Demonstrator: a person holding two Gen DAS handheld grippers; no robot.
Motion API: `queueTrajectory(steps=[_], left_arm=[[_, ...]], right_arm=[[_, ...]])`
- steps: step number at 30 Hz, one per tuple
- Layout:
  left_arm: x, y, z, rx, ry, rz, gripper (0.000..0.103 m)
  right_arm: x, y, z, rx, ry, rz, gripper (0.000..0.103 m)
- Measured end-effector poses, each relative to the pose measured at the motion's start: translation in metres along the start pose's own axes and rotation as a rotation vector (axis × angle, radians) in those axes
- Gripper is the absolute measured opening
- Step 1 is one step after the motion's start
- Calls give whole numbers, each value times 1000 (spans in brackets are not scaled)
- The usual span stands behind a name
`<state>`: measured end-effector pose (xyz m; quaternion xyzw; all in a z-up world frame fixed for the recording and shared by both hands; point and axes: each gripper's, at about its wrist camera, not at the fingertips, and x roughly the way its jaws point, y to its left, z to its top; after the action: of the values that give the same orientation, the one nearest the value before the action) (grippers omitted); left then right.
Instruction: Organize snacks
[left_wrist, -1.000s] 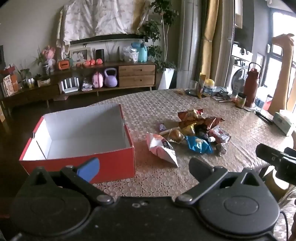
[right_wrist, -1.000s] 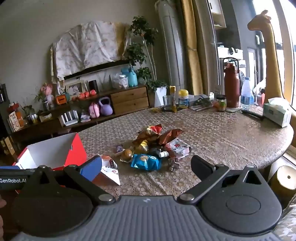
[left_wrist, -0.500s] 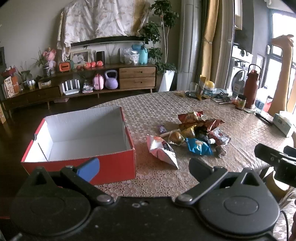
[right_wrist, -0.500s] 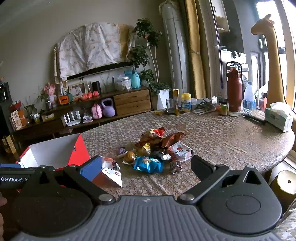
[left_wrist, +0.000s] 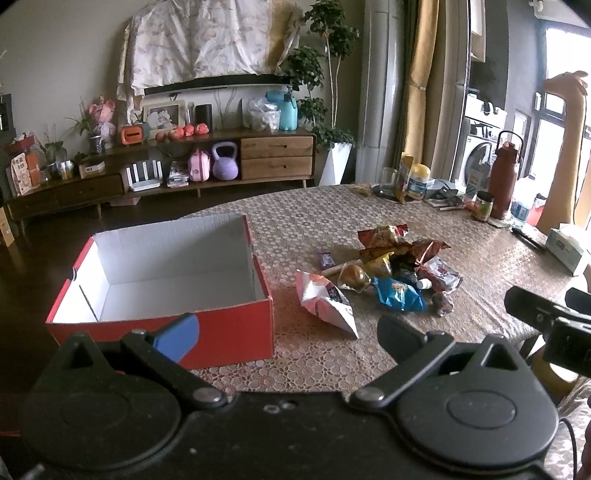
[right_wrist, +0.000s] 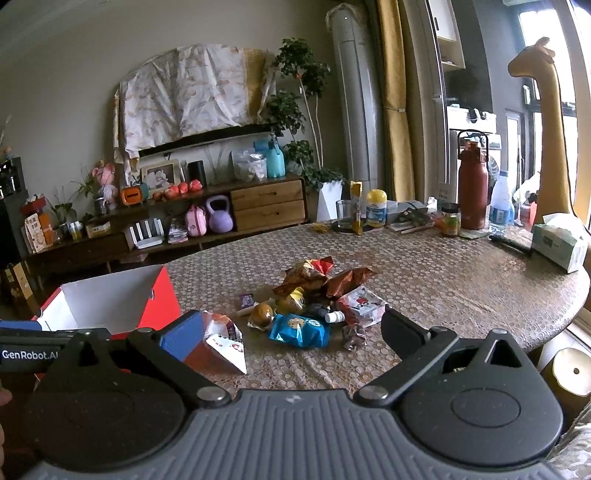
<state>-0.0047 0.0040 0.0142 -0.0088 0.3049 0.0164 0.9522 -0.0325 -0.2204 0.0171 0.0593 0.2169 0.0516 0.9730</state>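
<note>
Left gripper and right gripper hover level above the table — both spread wide, holding nothing.

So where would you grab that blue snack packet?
Probably by the blue snack packet's crimped right end, coming from above with the right hand-held gripper, which is open. It lies flat at the pile's near edge, that end clear of its neighbours.

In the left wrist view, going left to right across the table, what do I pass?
Red box → white and pink snack bag → blue snack packet → dark red flask → tissue box.
</note>
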Motion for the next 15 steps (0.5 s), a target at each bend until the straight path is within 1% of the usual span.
queueTrajectory(steps=[15], left_arm=[[-5, 4, 1, -5, -5, 4, 103]], right_arm=[[0, 6, -3, -11, 1, 19, 103]])
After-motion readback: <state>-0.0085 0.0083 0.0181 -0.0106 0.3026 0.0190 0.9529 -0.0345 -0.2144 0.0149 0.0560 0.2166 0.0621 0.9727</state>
